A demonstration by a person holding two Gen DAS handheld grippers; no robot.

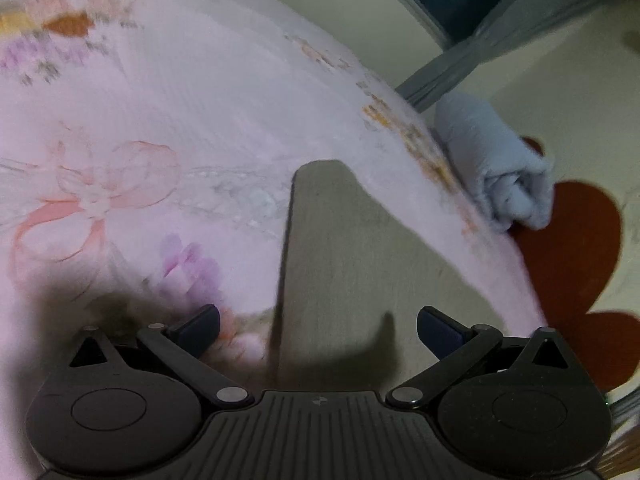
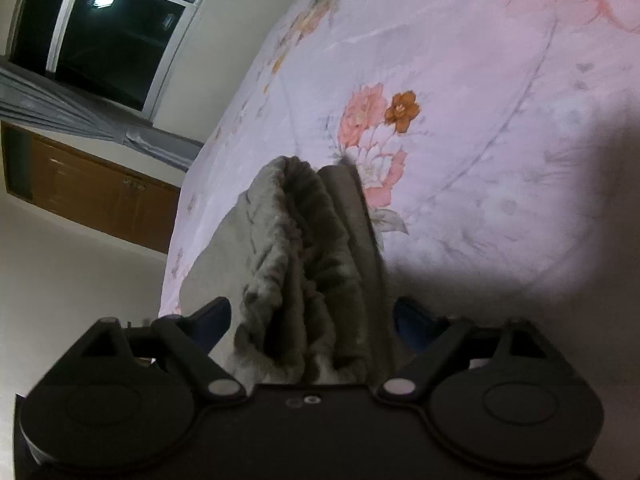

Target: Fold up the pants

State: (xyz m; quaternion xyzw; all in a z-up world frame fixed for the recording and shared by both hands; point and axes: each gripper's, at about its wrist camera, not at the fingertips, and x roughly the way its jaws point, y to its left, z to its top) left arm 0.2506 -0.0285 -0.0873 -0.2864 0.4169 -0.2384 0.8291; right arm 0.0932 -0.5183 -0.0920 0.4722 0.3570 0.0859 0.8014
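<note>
Pants (image 1: 340,264) lie on the bed (image 1: 180,120), a rolled towel (image 1: 500,168) beside its edge.

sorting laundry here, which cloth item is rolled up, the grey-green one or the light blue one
The light blue cloth, a tight roll at the bed's edge. The grey-green pants lie flat between the open left gripper fingers.

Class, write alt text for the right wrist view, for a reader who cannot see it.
The right gripper, jaws spread, straddles a bunched fold of grey-green pants lying on a pink floral bedspread. Beyond the bed's edge are a dark window and a wooden cabinet.
</note>
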